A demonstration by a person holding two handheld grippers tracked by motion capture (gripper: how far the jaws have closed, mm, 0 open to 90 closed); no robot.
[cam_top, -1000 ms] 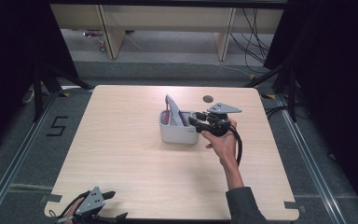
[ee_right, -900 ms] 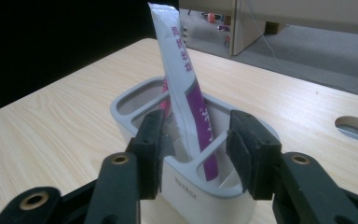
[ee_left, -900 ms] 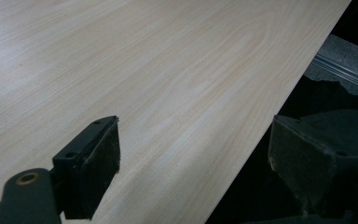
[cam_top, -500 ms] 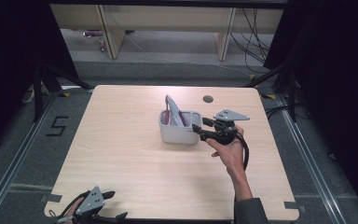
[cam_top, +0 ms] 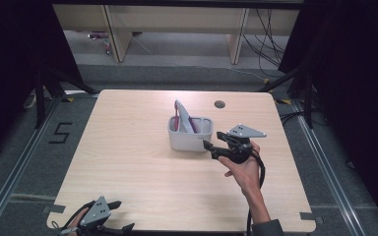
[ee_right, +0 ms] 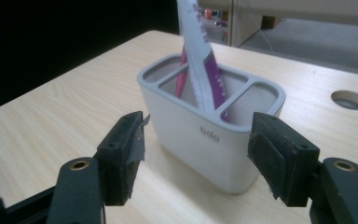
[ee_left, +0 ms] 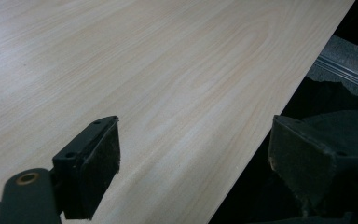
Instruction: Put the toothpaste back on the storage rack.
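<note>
The right gripper, jaws just opened wide and empty, has backed off the grey holder.

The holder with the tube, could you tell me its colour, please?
Light grey holder, clearest in the right gripper view.

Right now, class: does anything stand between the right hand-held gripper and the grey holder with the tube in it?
Nothing visible does. The right hand-held gripper faces the grey holder with open jaws and only bare table between.
</note>
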